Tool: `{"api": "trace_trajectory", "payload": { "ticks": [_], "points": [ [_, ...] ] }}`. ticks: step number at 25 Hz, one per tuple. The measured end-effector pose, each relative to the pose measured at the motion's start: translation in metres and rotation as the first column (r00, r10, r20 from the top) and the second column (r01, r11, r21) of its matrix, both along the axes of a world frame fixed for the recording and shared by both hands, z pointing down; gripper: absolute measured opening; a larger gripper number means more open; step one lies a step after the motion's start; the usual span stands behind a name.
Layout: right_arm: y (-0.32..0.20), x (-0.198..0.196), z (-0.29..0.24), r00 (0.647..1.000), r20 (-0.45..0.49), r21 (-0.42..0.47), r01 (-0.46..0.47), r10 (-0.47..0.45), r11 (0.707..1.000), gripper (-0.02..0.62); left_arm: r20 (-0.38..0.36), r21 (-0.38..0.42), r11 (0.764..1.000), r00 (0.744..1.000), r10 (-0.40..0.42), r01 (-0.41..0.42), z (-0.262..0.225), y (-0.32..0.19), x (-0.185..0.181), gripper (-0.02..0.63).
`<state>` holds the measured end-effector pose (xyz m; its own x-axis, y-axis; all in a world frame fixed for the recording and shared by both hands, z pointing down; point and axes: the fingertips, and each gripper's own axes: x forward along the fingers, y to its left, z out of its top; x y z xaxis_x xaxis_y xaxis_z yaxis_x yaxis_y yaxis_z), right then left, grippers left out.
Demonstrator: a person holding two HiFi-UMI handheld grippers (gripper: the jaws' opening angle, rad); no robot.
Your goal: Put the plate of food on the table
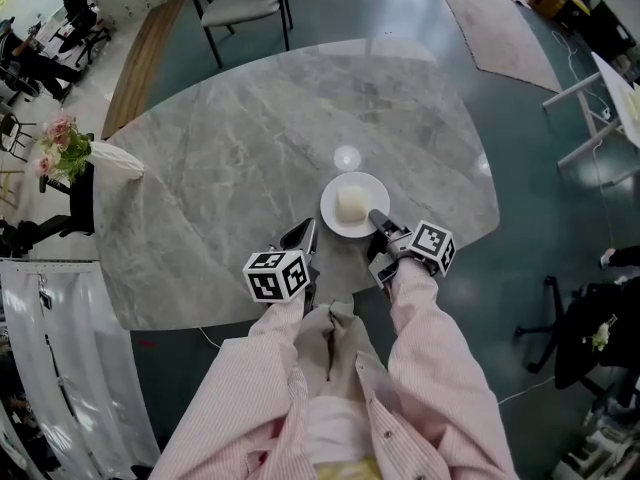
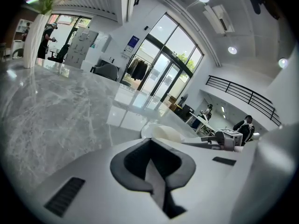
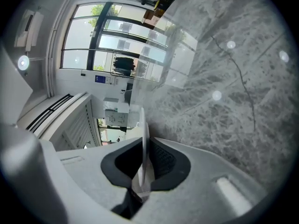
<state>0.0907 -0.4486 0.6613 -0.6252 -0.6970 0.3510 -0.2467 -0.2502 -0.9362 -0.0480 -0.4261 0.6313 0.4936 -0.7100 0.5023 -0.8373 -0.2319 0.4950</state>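
Note:
A white plate (image 1: pixel 333 218) carrying a pale block of food (image 1: pixel 350 201) rests on the grey marble table (image 1: pixel 230 168), near its front edge. My right gripper (image 1: pixel 379 220) is shut on the plate's near right rim. In the right gripper view the rim (image 3: pixel 144 143) stands edge-on between the dark pads of that gripper (image 3: pixel 145 164). My left gripper (image 1: pixel 303 234) hovers just left of the plate, shut and holding nothing. The left gripper view looks past the closed left gripper (image 2: pixel 152 164) to the plate (image 2: pixel 161 133) ahead, with the right gripper (image 2: pixel 224 139) beyond it.
A vase of pink flowers (image 1: pixel 70 153) stands at the table's left edge. A grey chair (image 1: pixel 240 3) sits at the far side. A white desk (image 1: pixel 610 88) is at the right, and a black office chair (image 1: pixel 590 338) at the lower right.

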Motion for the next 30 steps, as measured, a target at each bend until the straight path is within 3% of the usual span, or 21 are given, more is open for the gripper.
{"api": "trace_trajectory", "payload": {
  "ticks": [13, 20, 30],
  "points": [
    [-0.002, 0.002, 0.007, 0.964, -0.261, -0.034, 0.047, -0.055, 0.998, 0.030, -0.010, -0.011, 1.000, 1.000, 0.000, 0.000, 0.003, 0.000, 0.002, -0.003],
    [-0.001, 0.008, 0.006, 0.878, -0.464, -0.014, 0.129, -0.121, 0.992, 0.064, -0.014, -0.011, 1.000, 1.000, 0.004, -0.004, 0.002, -0.001, 0.005, -0.003],
    [0.003, 0.014, 0.004, 0.777, -0.610, -0.003, 0.194, -0.155, 0.981, 0.166, -0.016, -0.008, 1.000, 1.000, 0.015, -0.015, 0.001, -0.001, 0.010, -0.003]
  ]
}}
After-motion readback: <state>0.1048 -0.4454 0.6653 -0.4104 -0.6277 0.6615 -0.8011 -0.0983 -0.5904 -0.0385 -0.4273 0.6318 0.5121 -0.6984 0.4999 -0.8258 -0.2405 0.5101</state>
